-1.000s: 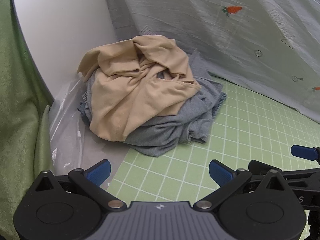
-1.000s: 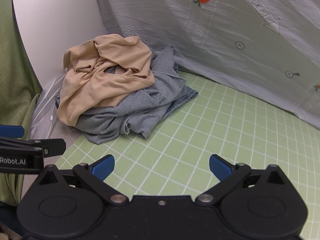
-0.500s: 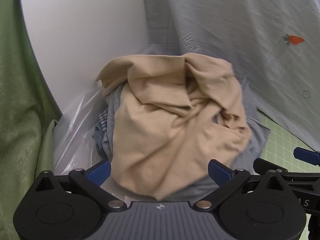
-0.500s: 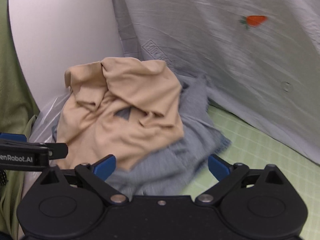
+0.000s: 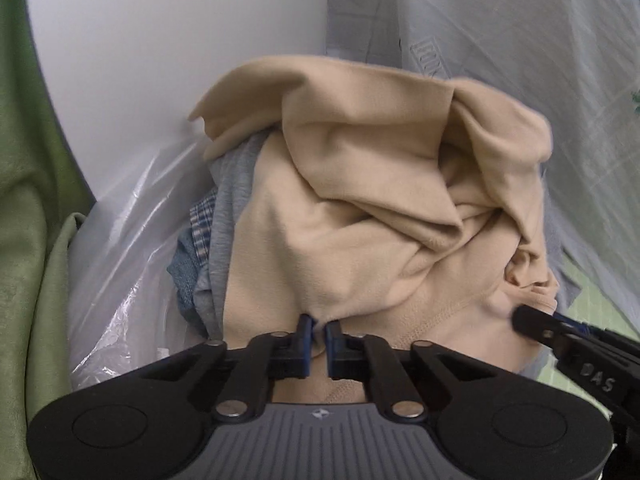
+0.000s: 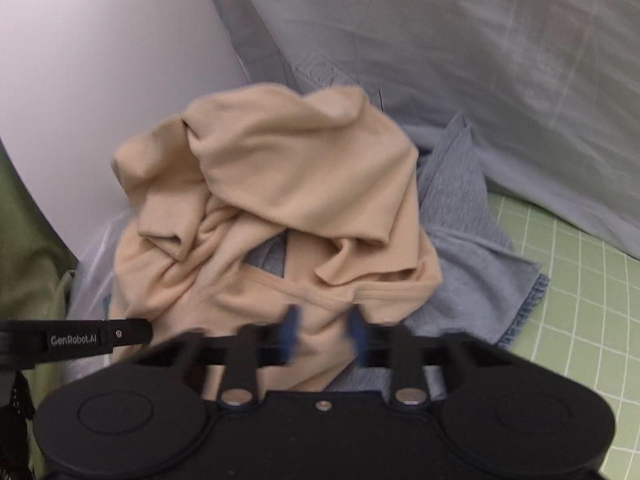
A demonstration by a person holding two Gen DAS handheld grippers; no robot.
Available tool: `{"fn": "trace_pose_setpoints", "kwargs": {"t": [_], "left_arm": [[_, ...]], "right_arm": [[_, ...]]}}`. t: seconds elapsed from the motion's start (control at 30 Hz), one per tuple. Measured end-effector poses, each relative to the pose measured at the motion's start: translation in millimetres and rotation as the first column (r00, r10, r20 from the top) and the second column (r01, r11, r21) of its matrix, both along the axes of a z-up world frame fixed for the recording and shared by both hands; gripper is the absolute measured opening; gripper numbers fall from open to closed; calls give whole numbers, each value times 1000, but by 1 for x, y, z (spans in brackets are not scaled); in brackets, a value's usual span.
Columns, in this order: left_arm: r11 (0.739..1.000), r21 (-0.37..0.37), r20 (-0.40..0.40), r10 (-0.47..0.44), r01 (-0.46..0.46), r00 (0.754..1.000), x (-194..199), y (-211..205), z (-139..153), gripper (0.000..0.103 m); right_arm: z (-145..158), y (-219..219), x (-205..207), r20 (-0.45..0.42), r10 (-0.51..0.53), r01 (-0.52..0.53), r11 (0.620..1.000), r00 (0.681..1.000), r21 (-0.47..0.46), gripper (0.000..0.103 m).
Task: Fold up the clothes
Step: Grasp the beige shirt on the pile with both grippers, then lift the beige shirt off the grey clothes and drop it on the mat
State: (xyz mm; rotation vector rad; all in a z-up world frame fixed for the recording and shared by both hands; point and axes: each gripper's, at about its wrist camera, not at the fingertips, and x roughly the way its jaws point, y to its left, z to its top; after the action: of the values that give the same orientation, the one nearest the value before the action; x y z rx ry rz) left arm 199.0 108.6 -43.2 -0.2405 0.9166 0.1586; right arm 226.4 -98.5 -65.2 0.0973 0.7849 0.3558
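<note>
Crumpled beige knit garment [image 5: 372, 200] tops grey clothes pile [image 6: 460, 240], frame centre. Left gripper [image 5: 318, 326] pinches beige fold, lower centre. Right gripper [image 6: 324, 326] blurred, partly spread astride hem. Advice: secure both grips, lift beige piece alone.

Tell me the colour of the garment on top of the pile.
Beige, plain, no pattern: the top garment shows best in the left wrist view.

The right gripper [image 6: 324, 330], fingers [image 6: 290, 330] blurred and part-closed, straddles the tan garment's [image 6: 280, 184] hem.
</note>
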Motion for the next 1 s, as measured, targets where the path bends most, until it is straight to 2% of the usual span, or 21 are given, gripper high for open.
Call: {"fn": "trace_pose_setpoints", "kwargs": {"t": [0.07, 0.2, 0.47, 0.67, 0.77, 0.87, 0.93, 1.0], "left_arm": [[1000, 9, 25, -2, 2, 1000, -8, -3, 9, 3], [999, 20, 69, -29, 28, 997, -34, -23, 26, 2], [992, 32, 108, -124, 122, 986, -95, -87, 53, 1], [976, 17, 75, -217, 217, 973, -160, -177, 50, 0], [966, -10, 34, -257, 258, 966, -192, -226, 41, 0], [959, -27, 3, -284, 284, 959, -219, -268, 33, 4], [958, -28, -7, -284, 284, 959, -231, -289, 30, 4], [960, -18, -10, -280, 280, 960, -242, -307, 29, 9]], "right_arm": [[8, -7, -12, 33, 2, -3, 1000, 999, 13, 7], [27, -17, -45, 134, 3, 0, 1000, 991, -21, 6], [50, -92, -115, 206, -139, 140, 990, 969, 13, 6], [46, -194, -177, 163, -256, 255, 967, 953, 28, 5], [42, -251, -215, 160, -305, 314, 949, 939, -30, 5], [36, -317, -247, 155, -380, 396, 915, 912, -83, 6], [28, -366, -263, 149, -443, 461, 879, 884, -122, 6], [20, -413, -274, 128, -500, 515, 841, 857, -165, 6]]}}
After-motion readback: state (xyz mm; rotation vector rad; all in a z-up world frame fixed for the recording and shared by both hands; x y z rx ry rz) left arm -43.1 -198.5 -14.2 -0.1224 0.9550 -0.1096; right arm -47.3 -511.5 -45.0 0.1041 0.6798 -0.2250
